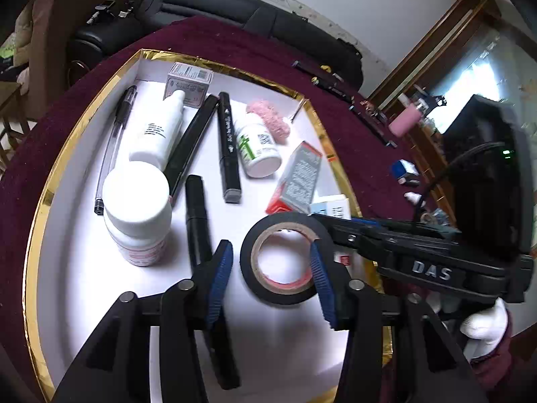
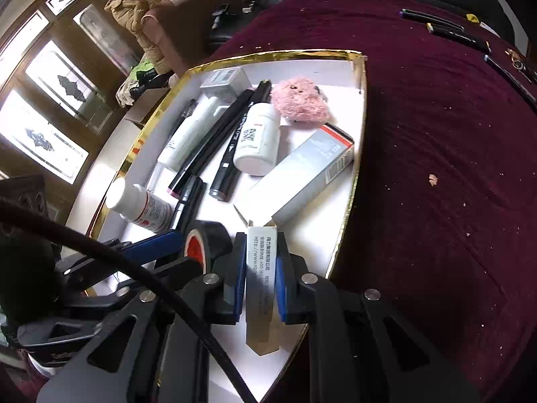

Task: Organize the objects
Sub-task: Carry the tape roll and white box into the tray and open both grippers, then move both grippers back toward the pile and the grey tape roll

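Your left gripper (image 1: 272, 263) stands open astride the black tape roll's (image 1: 285, 258) wall; your right gripper (image 2: 260, 268) clamps a slim white printed box (image 2: 261, 258).

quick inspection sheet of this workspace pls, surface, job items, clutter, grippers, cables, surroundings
surface: dark red cloth with pale crumbs, bearing a gold-rimmed white tray.
job's things: in the tray lie a black tape roll, white bottles, black markers, a clear pen, a pink fluffy toy and small cartons.
clutter: more pens loose on the cloth outside the tray.
grippers: left gripper open, one finger inside the tape roll's hole, pads not pressing; right gripper shut on a small white box over the tray.
cables: a black cable crosses the right wrist view.
surroundings: black sofa, wooden glazed doors, a seated person.
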`<state>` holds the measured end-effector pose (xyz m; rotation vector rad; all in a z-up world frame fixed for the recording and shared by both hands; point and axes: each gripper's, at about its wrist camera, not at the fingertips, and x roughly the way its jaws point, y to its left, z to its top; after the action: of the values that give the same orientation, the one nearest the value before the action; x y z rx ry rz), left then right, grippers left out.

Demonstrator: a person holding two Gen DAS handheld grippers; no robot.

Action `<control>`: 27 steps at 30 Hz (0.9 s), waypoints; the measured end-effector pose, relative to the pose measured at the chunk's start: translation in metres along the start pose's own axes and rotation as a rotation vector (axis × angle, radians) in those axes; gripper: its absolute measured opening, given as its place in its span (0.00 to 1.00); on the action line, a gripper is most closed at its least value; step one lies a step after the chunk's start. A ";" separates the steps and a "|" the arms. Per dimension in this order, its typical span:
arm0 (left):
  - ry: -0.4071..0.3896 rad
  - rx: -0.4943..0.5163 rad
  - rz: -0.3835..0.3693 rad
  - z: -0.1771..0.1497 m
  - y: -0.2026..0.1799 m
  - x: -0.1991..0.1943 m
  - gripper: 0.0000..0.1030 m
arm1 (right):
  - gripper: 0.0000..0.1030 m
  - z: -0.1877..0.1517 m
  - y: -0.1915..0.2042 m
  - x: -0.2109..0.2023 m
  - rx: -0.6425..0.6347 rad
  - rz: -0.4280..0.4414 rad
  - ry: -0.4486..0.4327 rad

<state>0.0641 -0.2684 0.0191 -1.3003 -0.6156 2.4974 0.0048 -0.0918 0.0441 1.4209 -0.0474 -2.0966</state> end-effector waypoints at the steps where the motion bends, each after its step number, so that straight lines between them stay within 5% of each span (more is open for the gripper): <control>1: -0.007 0.000 -0.009 0.000 -0.001 -0.002 0.47 | 0.13 0.001 0.000 0.000 0.006 0.000 0.000; 17: -0.114 0.061 -0.055 0.002 -0.029 -0.038 0.51 | 0.23 0.000 -0.012 -0.048 0.082 0.019 -0.151; 27: -0.105 0.127 -0.153 -0.004 -0.073 -0.036 0.55 | 0.26 -0.048 -0.110 -0.114 0.282 -0.045 -0.262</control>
<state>0.0902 -0.2178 0.0779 -1.0418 -0.5477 2.4474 0.0245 0.0687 0.0801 1.2997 -0.4343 -2.3740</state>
